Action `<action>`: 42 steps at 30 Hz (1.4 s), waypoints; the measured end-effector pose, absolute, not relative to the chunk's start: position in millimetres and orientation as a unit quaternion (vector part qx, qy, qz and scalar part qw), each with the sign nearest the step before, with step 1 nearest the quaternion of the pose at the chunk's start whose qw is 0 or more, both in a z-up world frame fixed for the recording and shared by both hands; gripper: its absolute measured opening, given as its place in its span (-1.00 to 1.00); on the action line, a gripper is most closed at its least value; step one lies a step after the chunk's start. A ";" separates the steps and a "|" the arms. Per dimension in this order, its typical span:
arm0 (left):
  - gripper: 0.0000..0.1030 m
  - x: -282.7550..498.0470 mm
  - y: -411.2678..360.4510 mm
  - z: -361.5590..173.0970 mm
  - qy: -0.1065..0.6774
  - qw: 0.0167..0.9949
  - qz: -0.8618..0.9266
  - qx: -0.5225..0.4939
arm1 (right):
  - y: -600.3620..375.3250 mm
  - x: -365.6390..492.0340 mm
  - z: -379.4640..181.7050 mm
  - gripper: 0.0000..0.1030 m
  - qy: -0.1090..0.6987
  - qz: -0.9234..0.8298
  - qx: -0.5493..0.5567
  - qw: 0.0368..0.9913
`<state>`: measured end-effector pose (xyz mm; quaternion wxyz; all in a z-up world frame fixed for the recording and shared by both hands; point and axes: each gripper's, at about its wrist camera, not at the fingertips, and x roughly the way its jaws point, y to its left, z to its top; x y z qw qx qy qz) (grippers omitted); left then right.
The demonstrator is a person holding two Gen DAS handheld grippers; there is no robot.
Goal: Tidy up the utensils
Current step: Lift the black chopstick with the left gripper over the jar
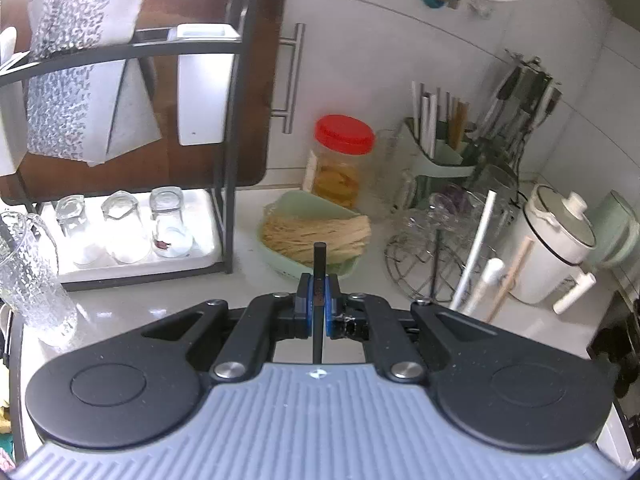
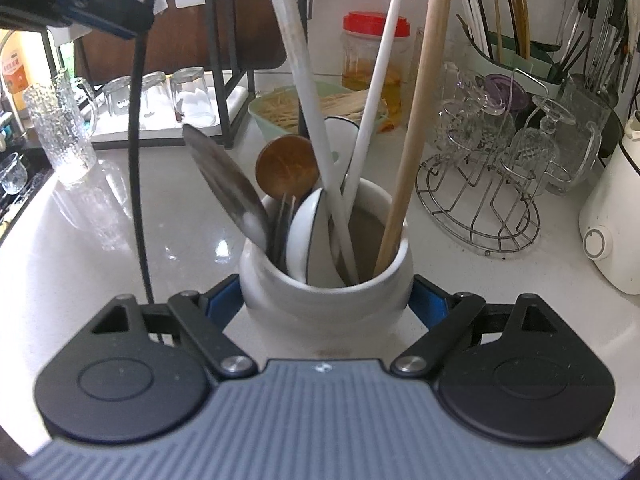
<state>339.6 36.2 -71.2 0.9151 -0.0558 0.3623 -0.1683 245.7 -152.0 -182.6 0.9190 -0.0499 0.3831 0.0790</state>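
My left gripper is shut on a thin black utensil handle, whose tip sticks out past the pads. From the right wrist it shows at top left, with the black handle hanging down to the counter. My right gripper stands open around the lower part of a white ceramic jar; its blue pads flank the jar, partly hidden. In the jar are a steel spoon, a wooden spoon, a white ceramic spoon, two white handles and a wooden handle.
A green caddy with chopsticks stands at the back right. In front of it is a wire rack with glasses. A red-lidded jar, a green basket, a black shelf with upturned glasses and a glass pitcher crowd the left.
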 end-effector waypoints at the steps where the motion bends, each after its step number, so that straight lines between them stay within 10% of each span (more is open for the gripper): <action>1: -0.88 337.4 34.8 -69.6 0.361 0.915 -0.170 -0.054 | -152.0 245.7 -182.5 0.76 0.384 0.079 -0.050 0.919; 27: -0.88 295.6 9.2 64.7 0.258 0.933 -0.242 -0.059 | -150.7 251.9 -183.3 0.75 0.394 0.067 -0.040 0.916; 42: -0.88 315.8 -27.9 39.2 0.236 0.918 -0.310 -0.073 | -151.7 247.3 -184.4 0.75 0.384 0.073 -0.040 0.919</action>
